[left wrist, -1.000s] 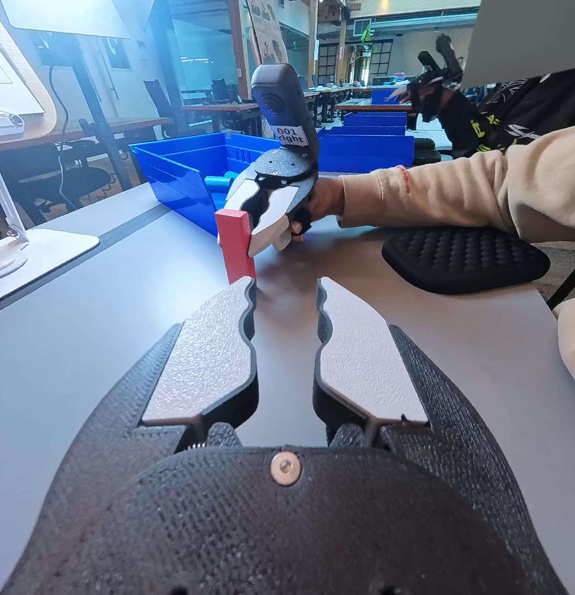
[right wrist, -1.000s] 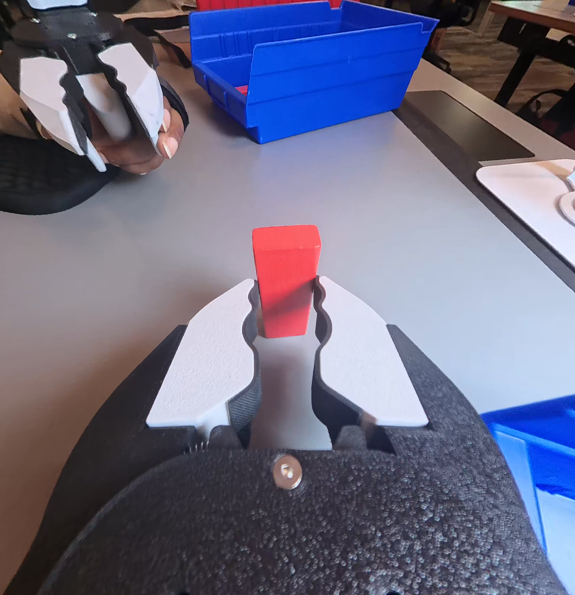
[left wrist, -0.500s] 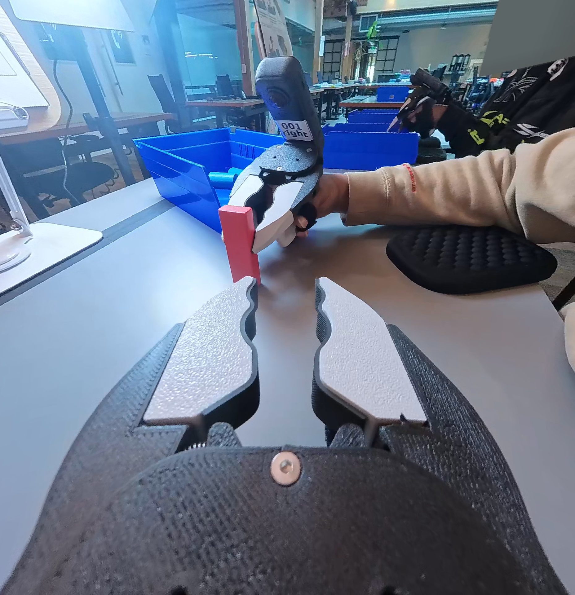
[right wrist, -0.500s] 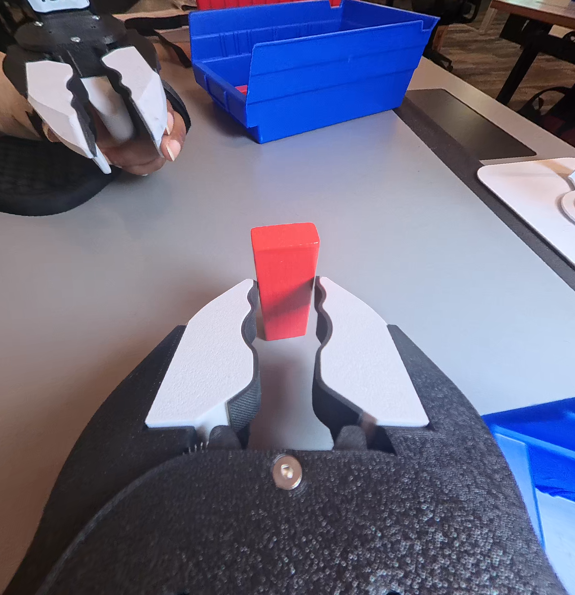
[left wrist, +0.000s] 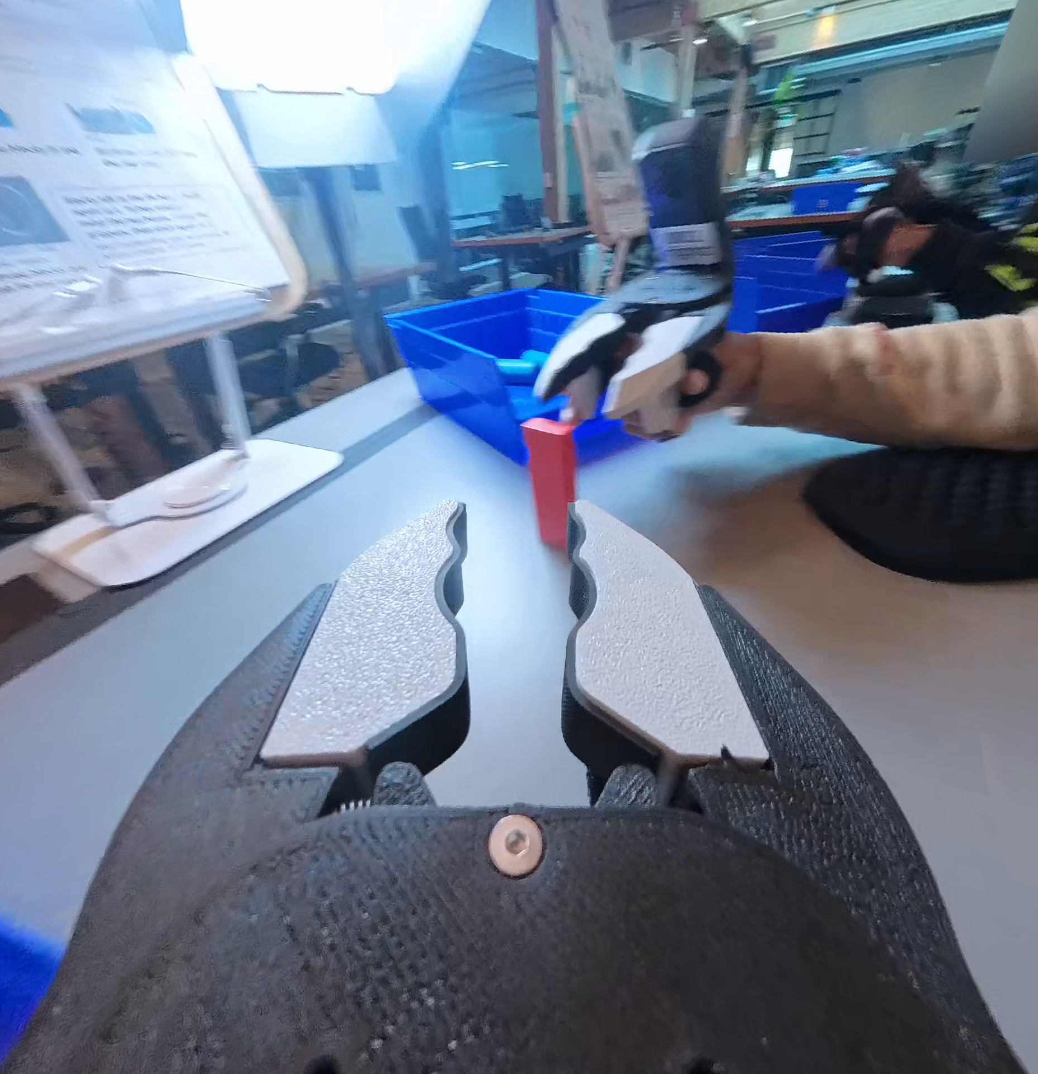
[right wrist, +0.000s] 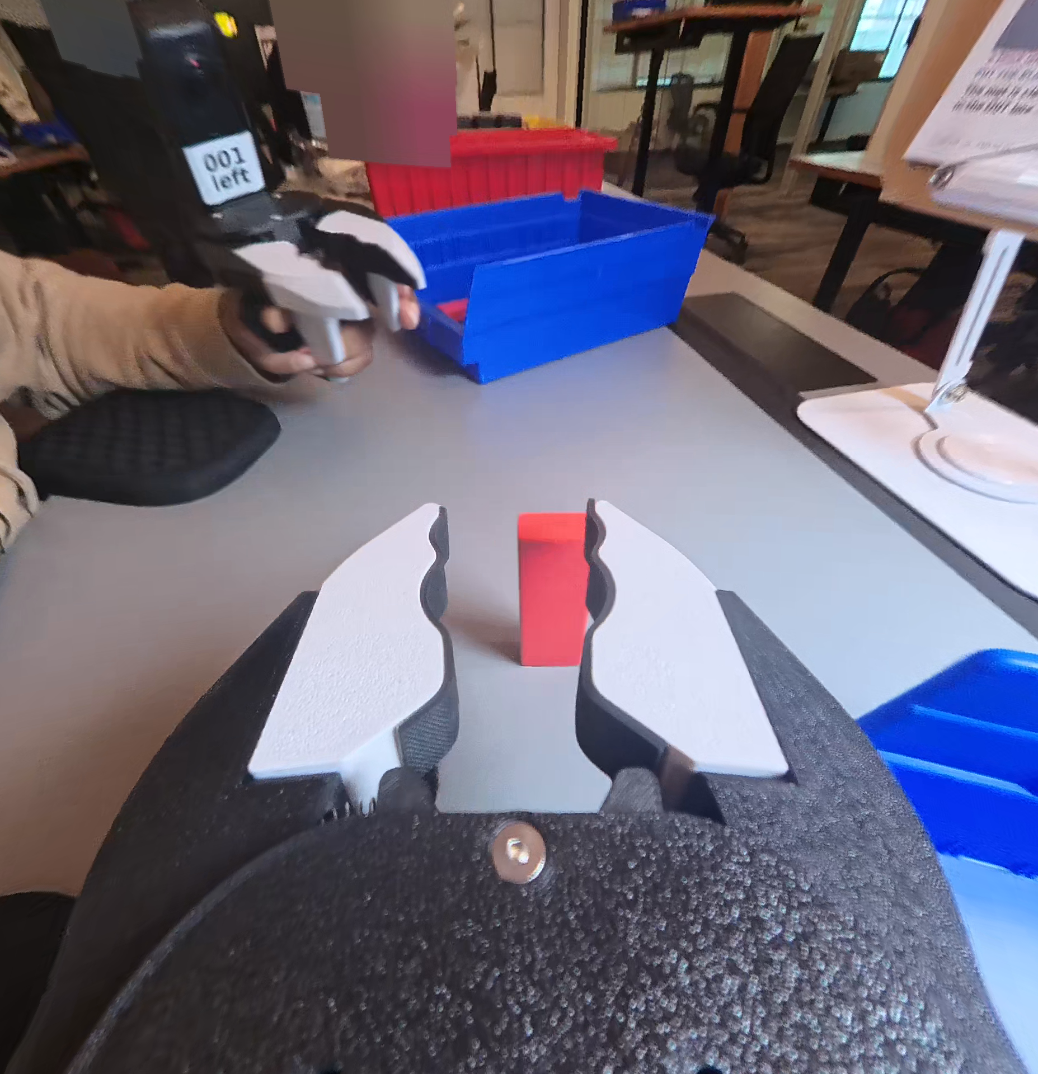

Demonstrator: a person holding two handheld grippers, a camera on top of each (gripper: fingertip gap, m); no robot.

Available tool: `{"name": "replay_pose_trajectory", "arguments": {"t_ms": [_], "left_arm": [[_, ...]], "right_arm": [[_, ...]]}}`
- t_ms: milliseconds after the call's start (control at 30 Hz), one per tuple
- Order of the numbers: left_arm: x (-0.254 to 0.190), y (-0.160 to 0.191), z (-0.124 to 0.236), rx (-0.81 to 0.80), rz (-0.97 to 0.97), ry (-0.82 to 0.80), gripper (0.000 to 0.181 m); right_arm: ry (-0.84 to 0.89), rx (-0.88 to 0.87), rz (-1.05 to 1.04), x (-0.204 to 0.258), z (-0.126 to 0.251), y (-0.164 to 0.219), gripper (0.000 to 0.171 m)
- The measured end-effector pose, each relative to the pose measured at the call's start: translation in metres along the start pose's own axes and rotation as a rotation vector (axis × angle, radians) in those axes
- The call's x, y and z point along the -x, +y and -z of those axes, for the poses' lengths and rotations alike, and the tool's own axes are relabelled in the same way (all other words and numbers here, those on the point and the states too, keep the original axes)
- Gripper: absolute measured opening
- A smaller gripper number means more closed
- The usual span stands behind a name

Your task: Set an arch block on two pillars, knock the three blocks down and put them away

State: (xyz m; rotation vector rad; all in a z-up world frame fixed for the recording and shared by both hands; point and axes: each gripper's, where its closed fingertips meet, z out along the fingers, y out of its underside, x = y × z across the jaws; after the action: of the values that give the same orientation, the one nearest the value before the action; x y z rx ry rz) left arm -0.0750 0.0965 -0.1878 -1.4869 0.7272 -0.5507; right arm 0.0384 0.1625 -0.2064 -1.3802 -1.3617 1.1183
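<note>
A red pillar block (right wrist: pixel 551 593) stands upright on the grey table (right wrist: pixel 621 441). It sits between the fingers of my right gripper (right wrist: pixel 515 511), close to the right finger. That gripper is open and does not hold the block. In the left wrist view the red block (left wrist: pixel 551 482) stands just beyond my open, empty left gripper (left wrist: pixel 515 511), by its right fingertip. The right gripper (left wrist: pixel 574 404) hangs open above and behind the block. The left gripper (right wrist: pixel 388 293) also shows at the far left of the right wrist view. No arch block or second pillar shows on the table.
A blue bin (right wrist: pixel 563 290) stands at the far side, with a red bin (right wrist: pixel 505 168) behind it. Another blue bin (left wrist: pixel 464 348) holds a light blue cylinder (left wrist: pixel 522 366). A white sign stand (right wrist: pixel 941 441) is at the right. A black wrist rest (right wrist: pixel 150 441) lies at the left. The left gripper's tips are roughly 15 cm from the right gripper's.
My right gripper has opened, let go of the red block and lifted back from it. The block stays upright. My left gripper has shifted and turned, still open.
</note>
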Motion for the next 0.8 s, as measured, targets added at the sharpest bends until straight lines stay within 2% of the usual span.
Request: {"name": "replay_pose_trajectory", "arguments": {"t_ms": [67, 167, 233, 333, 400, 500, 633, 800], "left_arm": [[0.042, -0.009, 0.017, 0.022, -0.045, -0.17, 0.031], [0.129, -0.027, 0.072, 0.065, -0.111, -0.543, 0.021], [0.175, -0.019, 0.103, 0.178, -0.054, -0.67, 0.025], [0.211, 0.021, 0.122, 0.368, 0.201, -0.648, 0.035], [0.225, 0.055, 0.131, 0.521, 0.268, -0.646, 0.042], [0.237, 0.091, 0.144, 0.702, 0.271, -0.681, 0.044], [0.252, 0.116, 0.196, 1.09, 0.121, -0.876, 0.046], [0.248, 0.144, 0.225, 1.438, 0.159, -0.886, 0.045]], "right_arm": [[0.023, -0.036, 0.003, 0.007, 0.012, -0.012, 0.045], [0.046, -0.068, 0.017, 0.021, 0.029, -0.021, 0.045], [0.047, -0.085, 0.018, 0.029, 0.037, -0.024, 0.045], [0.046, -0.097, 0.013, 0.035, 0.043, -0.027, 0.045], [0.053, -0.091, 0.022, 0.037, 0.044, -0.026, 0.045], [0.053, -0.081, 0.021, 0.038, 0.044, -0.023, 0.045], [0.045, -0.051, 0.0, 0.037, 0.041, -0.014, 0.045], [0.029, -0.011, -0.007, 0.041, 0.037, -0.007, 0.044]]}}
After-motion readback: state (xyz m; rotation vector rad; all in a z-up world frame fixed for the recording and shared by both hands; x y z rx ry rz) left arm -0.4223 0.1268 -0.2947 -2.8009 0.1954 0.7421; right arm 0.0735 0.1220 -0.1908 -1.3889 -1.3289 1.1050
